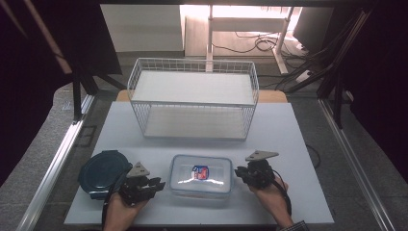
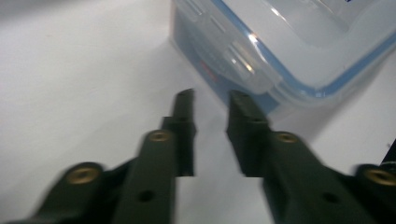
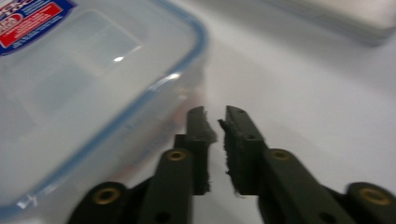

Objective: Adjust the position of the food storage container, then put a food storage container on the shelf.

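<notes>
While I am watching from the high view, I am counting two claws, one clear lidded container (image 1: 201, 176), one dark round lidded tub (image 1: 102, 171) and one white wire basket (image 1: 193, 98) on the white tabletop (image 1: 288, 144). The container is lying near the front edge, midway between my two hands, with a red and blue label on its lid. The left claw (image 1: 156, 184) is sitting just left of it, and the right claw (image 1: 239, 173) is sitting just right of it. The round tub is resting at the near left, partly behind the left claw. The basket is standing at the far side, well apart from the container.

Looking along the left claw (image 2: 211, 105), I am seeing its two jaws standing a little apart with nothing between them, their tips just short of the container's (image 2: 280, 51) corner, where a clear latch flap and a blue seal line are showing; the high view is too coarse for those details. Looking along the right claw (image 3: 215, 116), I am seeing its jaws narrowly apart and empty, just beside the container's (image 3: 84, 102) side wall, with frayed pad edges. This view is also giving me the label up close, though it is too blurred to read.
</notes>
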{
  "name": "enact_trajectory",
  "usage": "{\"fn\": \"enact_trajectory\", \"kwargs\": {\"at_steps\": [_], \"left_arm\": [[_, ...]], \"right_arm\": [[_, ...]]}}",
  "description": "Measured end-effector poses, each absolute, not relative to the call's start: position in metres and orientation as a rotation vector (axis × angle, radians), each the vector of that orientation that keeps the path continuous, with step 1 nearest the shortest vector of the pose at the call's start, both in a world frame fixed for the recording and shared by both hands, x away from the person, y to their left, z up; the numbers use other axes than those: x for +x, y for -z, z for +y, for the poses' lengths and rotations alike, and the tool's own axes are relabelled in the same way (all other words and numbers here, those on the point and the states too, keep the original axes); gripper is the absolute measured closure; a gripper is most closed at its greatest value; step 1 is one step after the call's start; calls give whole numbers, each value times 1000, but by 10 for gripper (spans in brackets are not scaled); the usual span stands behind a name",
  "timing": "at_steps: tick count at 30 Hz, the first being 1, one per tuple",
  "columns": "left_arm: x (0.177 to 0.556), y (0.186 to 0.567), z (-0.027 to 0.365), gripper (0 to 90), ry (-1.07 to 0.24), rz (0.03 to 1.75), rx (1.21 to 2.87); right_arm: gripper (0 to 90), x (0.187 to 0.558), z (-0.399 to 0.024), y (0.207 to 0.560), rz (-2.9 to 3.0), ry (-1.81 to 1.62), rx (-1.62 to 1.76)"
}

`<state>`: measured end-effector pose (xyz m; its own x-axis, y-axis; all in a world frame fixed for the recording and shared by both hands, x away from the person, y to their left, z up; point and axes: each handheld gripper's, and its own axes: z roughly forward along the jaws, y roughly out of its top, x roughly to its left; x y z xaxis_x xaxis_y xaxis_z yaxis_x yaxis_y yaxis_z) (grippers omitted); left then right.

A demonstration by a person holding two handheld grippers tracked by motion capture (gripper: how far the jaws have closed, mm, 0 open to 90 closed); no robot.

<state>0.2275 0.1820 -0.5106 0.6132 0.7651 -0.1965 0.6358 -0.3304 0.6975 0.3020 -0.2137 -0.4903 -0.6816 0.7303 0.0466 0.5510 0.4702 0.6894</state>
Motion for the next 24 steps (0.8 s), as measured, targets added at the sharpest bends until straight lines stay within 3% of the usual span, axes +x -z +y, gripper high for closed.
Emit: {"fn": "enact_trajectory", "kwargs": {"at_steps": [2,3,4,5,7,8,9,10,12,15,24], "left_arm": [[223,510,187,542,-208,1074,2062],[223,510,187,483,-208,1074,2062],[221,511,189,483,-205,1060,2054],[220,511,190,354,-205,1052,2045],[217,514,194,260,-204,1028,2014],[216,514,196,224,-197,1023,2000],[216,514,196,204,-197,1023,2000],[216,515,198,204,-178,1025,1982],[216,516,200,200,-117,1009,1971],[214,514,197,141,-142,995,1980],[215,511,192,62,-164,947,1963]], "right_arm": [[580,297,-223,487,2426,-1038,1093],[580,297,-223,487,2426,-1038,1093],[525,295,-227,486,2418,-1044,1094],[415,288,-233,485,2413,-1063,1085],[317,283,-237,484,2420,-1076,1082],[262,281,-238,485,2421,-1088,1082],[262,281,-238,485,2421,-1088,1082],[157,277,-240,487,2426,-1101,1086],[108,273,-239,489,2429,-1112,1089],[58,270,-237,489,2436,-1118,1076],[16,270,-240,484,2397,-1181,1039]]}}
